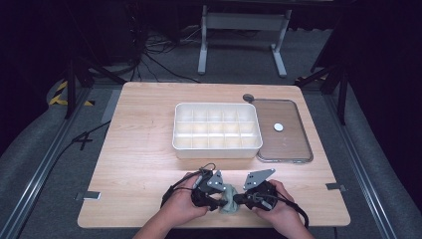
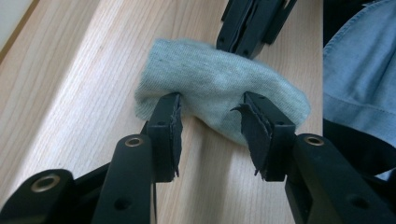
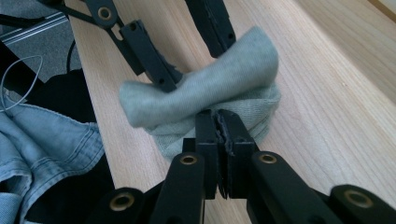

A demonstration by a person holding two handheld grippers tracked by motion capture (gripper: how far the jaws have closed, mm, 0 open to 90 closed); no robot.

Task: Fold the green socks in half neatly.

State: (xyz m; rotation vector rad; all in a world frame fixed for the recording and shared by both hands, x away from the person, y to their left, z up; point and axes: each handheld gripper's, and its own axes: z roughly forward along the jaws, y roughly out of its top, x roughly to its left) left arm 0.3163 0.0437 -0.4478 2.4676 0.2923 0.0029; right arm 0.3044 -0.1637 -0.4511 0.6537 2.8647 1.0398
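Note:
A small grey-green sock [image 1: 230, 204] lies bunched on the wooden table [image 1: 139, 149] near its front edge, between my two grippers. The left gripper [image 2: 210, 100] is open, jaws well apart. Its tips sit at the sock's [image 2: 219, 84] near edge and seem tucked into the fabric, with one fold stretched across them [image 3: 205, 84]. From the opposite side the right gripper [image 3: 218, 114] is shut, its tips pinched on the lower layer of the sock's edge. In the left gripper view the right gripper [image 2: 245, 49] touches the sock's far side. A hand holds each gripper [image 1: 219, 201] [image 1: 240, 200].
A white box [image 1: 217, 151] divided into several compartments stands mid-table. To its right lies a clear lid [image 1: 286, 152] with a white disc [image 1: 278, 127] on it. A round grommet [image 1: 248, 97] sits behind it. A denim sleeve [image 2: 359, 70] hangs close at the table's front edge.

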